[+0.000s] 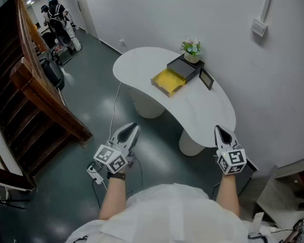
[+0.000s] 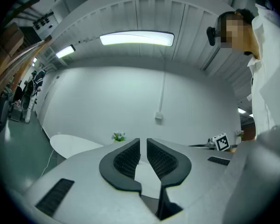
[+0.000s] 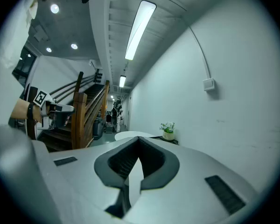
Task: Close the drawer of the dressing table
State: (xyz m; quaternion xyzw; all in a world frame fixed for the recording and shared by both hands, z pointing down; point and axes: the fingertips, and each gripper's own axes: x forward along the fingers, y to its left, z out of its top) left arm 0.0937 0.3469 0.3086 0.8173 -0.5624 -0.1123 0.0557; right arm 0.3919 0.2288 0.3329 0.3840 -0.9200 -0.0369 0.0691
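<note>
L hand-held gripper (image 1: 135, 127) is hovering w/ jaws slightly apart, empty; R hand-held gripper (image 1: 218, 129) is hovering closed, empty. Yellow drawer (image 1: 168, 81) is sticking out open on far counter (image 1: 142, 65).

Yellow drawer (image 1: 168, 81) pulled out, open, from black box (image 1: 187, 66); set on white dressing table tabletop (image 1: 142, 65), near wall.

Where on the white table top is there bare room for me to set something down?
The table's rounded left end is bare up to the open yellow drawer. The near end, this side of the small dark frame, is bare too. Crowded by the wall: plant, black box, frame, with the drawer sticking out.
</note>
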